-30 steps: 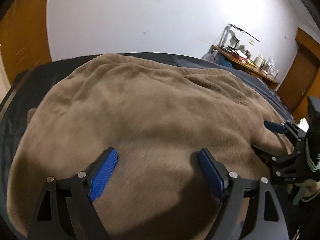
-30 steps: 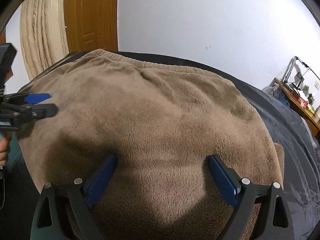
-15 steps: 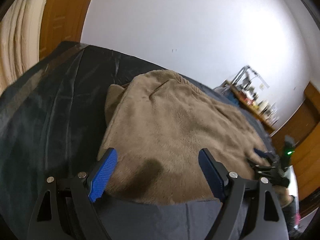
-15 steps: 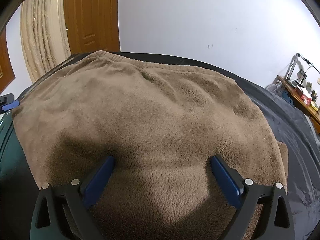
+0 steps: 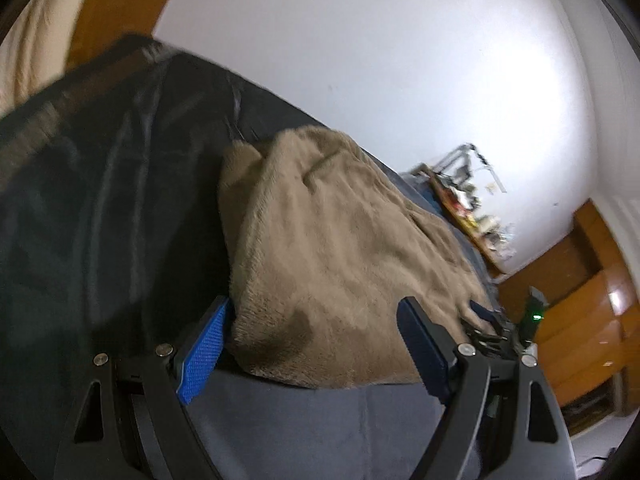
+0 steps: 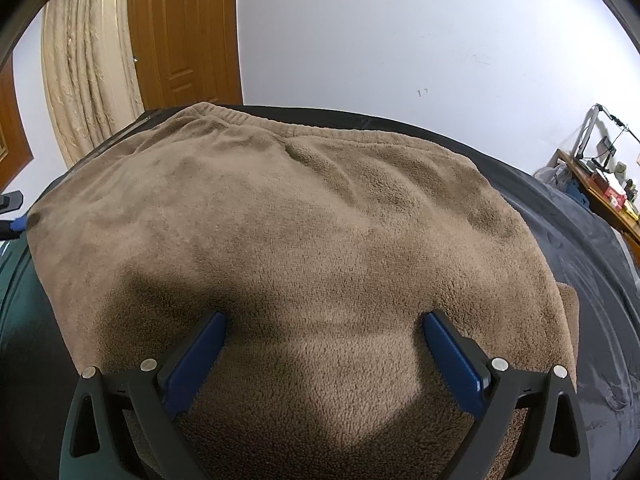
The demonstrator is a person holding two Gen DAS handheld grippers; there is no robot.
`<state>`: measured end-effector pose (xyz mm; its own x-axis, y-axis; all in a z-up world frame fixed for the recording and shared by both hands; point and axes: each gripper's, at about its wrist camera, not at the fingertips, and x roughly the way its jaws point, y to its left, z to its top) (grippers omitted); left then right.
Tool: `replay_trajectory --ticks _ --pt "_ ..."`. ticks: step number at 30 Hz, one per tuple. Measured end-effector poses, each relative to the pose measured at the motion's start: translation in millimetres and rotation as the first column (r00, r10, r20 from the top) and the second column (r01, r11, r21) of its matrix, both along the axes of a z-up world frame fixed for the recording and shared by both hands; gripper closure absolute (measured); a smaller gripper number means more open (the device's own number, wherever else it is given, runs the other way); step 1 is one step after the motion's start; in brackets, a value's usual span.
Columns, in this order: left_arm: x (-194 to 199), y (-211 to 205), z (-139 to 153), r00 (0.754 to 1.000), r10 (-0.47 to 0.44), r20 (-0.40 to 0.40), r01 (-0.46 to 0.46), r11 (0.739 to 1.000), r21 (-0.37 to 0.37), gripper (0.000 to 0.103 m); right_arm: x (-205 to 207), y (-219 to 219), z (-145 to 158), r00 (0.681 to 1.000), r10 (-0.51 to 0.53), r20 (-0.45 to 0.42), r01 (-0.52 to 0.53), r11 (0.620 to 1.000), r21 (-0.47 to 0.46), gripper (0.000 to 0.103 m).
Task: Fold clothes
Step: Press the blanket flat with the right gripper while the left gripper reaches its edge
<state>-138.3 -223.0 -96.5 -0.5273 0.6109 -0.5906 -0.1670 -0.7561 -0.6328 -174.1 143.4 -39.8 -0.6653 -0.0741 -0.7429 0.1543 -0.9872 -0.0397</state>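
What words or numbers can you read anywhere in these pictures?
None can be read.
Boxes and packets on the cluttered side table: print too small and blurred to read.
Two tiny marks on the white wall: not clearly writing.
Brown fleece garment: no label showing.

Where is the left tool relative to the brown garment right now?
In its own view the left tool straddles the brown garment's near left corner, over the dark bed cover.

Right gripper [image 6: 322,354] jaws wide apart, blue fingers [image 6: 452,364] over brown fleece garment [image 6: 288,216] spread on dark bed cover [image 6: 580,240]. Wooden door [image 6: 184,36], cream curtain [image 6: 88,60] behind.
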Motion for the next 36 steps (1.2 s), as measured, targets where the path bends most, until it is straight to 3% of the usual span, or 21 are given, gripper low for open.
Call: replay_trajectory --ticks 4,7,9,11,17,19,22,24,27,29,32,36 --pt "5.9 3.8 -2.6 0.998 -0.059 0.025 0.060 0.997 -0.055 0.017 -0.9 -0.1 -0.2 1.000 0.001 0.000 -0.001 1.000 -0.002 0.002" --pt "13.8 9.1 -11.2 0.997 -0.039 0.069 0.054 0.969 -0.239 0.017 -1.1 0.1 -0.5 1.000 0.002 0.001 -0.002 1.000 -0.004 0.002" --pt "20.5 8.6 -13.0 0.998 -0.038 0.050 0.051 0.955 -0.292 0.017 -1.4 0.2 -0.9 1.000 0.003 0.001 -0.003 1.000 -0.005 0.002" --pt "25.5 5.3 -12.0 0.999 -0.019 0.044 0.031 0.954 -0.300 0.017 -1.5 0.3 -0.9 1.000 0.003 0.001 -0.003 1.000 -0.006 0.001" --pt "25.5 -10.2 5.3 0.997 0.037 -0.067 -0.047 0.985 -0.164 0.017 -2.2 0.3 -0.9 1.000 0.004 0.002 -0.004 1.000 -0.006 0.001" --pt "17.4 -10.1 4.5 0.997 0.039 -0.061 -0.047 0.990 -0.130 0.017 -2.1 0.2 -0.9 1.000 0.004 0.001 -0.004 1.000 -0.006 0.001" --pt "3.6 -1.3 -9.8 0.997 0.066 0.028 -0.060 0.983 -0.172 0.017 -2.3 0.5 -0.9 1.000 0.005 0.002 -0.005 1.000 -0.006 0.001" --pt "1.1 2.0 -17.3 0.991 0.122 0.050 -0.107 0.965 -0.238 0.020 -2.4 0.6 -0.8 1.000 0.005 0.002 -0.005 1.000 -0.007 0.001" --pt "6.9 12.3 -9.9 0.985 0.169 0.037 -0.143 0.916 -0.374 0.021 -2.4 0.7 -0.9 1.000 0.006 0.002 -0.006 1.000 -0.008 0.001" --pt "12.6 20.1 -4.1 0.985 0.173 0.017 -0.149 0.890 -0.431 0.021 -2.5 0.7 -0.9 1.000 0.006 0.002 -0.006 1.000 -0.009 0.001" --pt "21.1 34.0 6.7 0.986 0.157 -0.055 -0.162 0.827 -0.539 0.020 -2.8 0.5 -0.8 1.000 0.006 0.002 -0.006 1.000 -0.010 0.001" --pt "30.2 47.7 13.4 0.985 0.131 -0.112 -0.172 0.761 -0.625 0.019 -2.6 0.4 -0.5 1.000 0.006 0.002 -0.006 1.000 -0.009 0.001"
